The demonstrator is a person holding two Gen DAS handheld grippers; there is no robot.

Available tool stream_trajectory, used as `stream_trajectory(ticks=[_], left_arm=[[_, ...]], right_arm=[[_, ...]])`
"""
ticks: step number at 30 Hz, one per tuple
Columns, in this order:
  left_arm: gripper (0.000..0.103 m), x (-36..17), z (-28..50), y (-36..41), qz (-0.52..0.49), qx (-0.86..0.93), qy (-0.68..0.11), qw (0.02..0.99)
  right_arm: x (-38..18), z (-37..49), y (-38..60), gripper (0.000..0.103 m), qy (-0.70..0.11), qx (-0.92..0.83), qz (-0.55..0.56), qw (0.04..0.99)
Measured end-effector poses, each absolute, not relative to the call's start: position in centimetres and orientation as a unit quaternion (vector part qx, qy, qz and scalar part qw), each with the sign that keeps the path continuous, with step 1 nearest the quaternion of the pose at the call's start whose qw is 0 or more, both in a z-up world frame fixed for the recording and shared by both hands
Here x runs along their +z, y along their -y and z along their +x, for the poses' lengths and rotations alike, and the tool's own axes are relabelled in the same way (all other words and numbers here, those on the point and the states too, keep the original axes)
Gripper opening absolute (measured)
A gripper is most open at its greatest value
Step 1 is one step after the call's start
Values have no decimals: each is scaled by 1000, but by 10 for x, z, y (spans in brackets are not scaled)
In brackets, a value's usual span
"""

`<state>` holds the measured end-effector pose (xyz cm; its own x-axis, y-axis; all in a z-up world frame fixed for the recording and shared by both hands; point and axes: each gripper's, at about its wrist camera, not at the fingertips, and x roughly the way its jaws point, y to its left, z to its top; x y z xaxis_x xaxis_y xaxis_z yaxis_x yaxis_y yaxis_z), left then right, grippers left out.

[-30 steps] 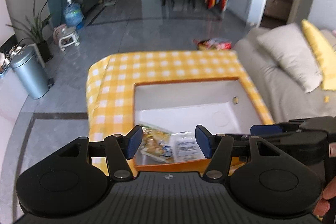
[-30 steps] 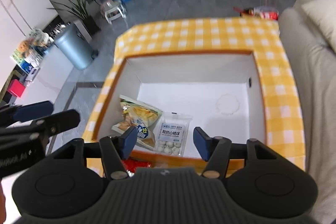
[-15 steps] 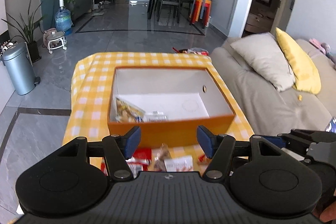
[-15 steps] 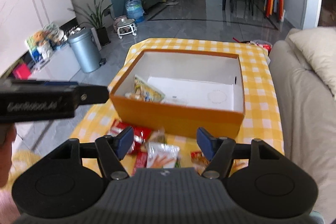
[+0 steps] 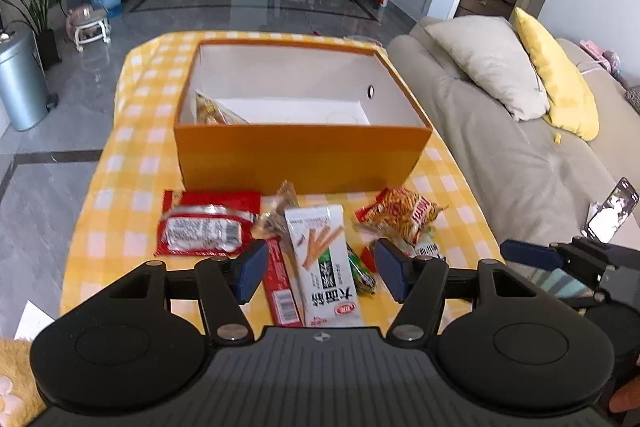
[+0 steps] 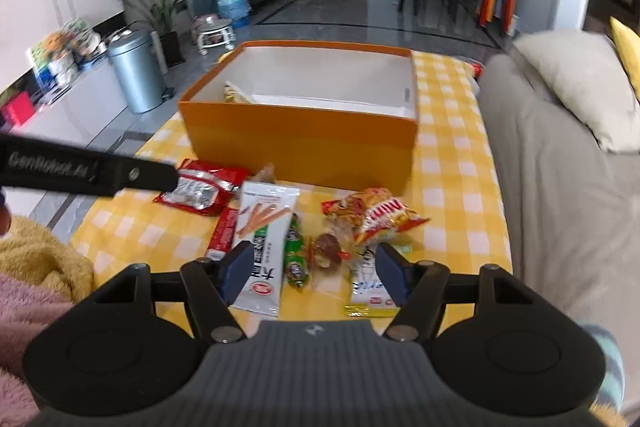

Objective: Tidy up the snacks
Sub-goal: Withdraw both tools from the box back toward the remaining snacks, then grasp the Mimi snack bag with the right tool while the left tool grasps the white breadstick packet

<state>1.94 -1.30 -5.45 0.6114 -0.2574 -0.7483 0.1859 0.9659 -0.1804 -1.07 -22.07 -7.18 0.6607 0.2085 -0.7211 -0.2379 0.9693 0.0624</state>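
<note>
An orange box [image 5: 300, 155] [image 6: 304, 143] stands on the yellow checked table, with a yellow snack bag [image 5: 212, 109] [image 6: 236, 94] inside at its left. Several snacks lie in front of it: a red packet [image 5: 204, 227] [image 6: 200, 187], a white stick-biscuit pack [image 5: 326, 259] [image 6: 262, 239], a thin red bar [image 5: 280, 279] [image 6: 223, 235], a green candy [image 6: 295, 255], a brown wrapped sweet [image 6: 326, 249], and an orange-red chip bag [image 5: 400, 213] [image 6: 370, 213]. My left gripper [image 5: 320, 275] is open and empty above the white pack. My right gripper [image 6: 312, 273] is open and empty above the green candy and sweet.
A grey sofa [image 5: 520, 155] with grey and yellow cushions runs along the table's right side. A metal bin [image 5: 20, 83] [image 6: 136, 75] stands on the floor at the left. A phone on a stand [image 5: 608, 215] is at the right. A fluffy yellow blanket [image 6: 36, 259] lies at the near left.
Both grippers have pulled back from above the box to the near side of the table. The loose snacks in front of the box have come into view. Both stayed open.
</note>
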Motion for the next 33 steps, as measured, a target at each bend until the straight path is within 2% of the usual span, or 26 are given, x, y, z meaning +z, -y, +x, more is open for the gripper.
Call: stream_trajectory(ticks=[9,12,18,29,33], left_arm=[[72,-83,38,33,-36,-117,-459,880],[74,-95,50,40,-42,-109,-476,872],[78,-117,66,59,-26,-95,-499,861],[79,-147,93,72,-15,-51,-541,840],[79,-152,101,74,-25,-45,-551,833]], right_arm=[[-95,16,240,65,-428,80,8,900],[-99,25,245,63,-427,79,0,901],[-108,43,242,54,-414,102,-66,902],[-133,85,245,55,-418,131,-82,895],[-143,98,245,62,-419,132,-86,894]])
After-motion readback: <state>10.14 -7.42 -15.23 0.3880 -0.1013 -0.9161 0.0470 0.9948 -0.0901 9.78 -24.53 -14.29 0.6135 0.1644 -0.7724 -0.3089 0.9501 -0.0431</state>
